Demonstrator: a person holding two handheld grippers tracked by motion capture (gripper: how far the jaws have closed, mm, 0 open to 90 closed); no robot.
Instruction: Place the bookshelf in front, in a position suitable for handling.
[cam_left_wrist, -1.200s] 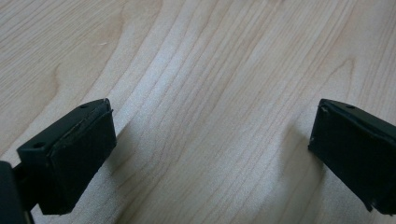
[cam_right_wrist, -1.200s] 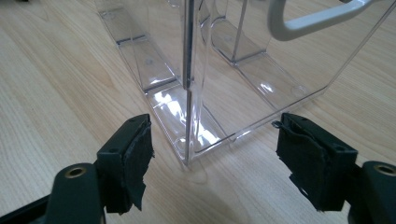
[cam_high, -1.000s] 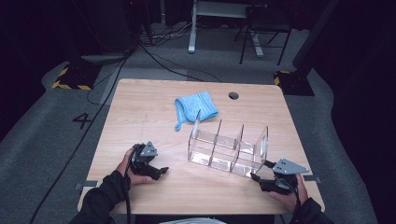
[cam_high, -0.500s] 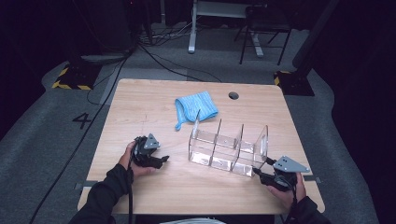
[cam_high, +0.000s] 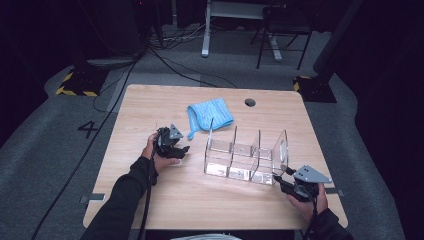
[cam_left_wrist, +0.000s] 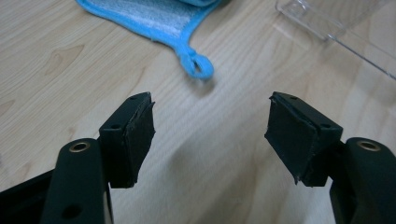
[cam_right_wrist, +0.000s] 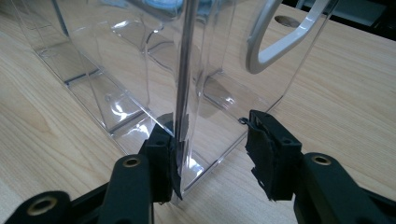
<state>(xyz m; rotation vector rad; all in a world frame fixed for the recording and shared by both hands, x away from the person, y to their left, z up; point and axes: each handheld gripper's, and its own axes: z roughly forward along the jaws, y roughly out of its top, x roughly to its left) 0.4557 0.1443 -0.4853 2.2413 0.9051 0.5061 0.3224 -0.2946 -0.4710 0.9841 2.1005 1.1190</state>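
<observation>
1. Right hand-held gripper (cam_right_wrist: 212, 154) sits at the near right corner of the clear acrylic organizer (cam_high: 245, 152). Its jaws have just been closing; the corner wall is between them, one pad touching, the other still off. Not clamped yet.
2. Left hand-held gripper (cam_high: 181, 150) has shifted toward the organizer's left end since a second ago. Its jaws have just been narrowing, nothing between them, bare worktop (cam_left_wrist: 70, 70) below.
3. Blue cloth (cam_high: 210, 116) lies behind the organizer's left end, its loop (cam_left_wrist: 198, 67) just ahead of the left jaws.
4. My read: the organizer grip is imminent, and the cloth pickup looks next.
</observation>
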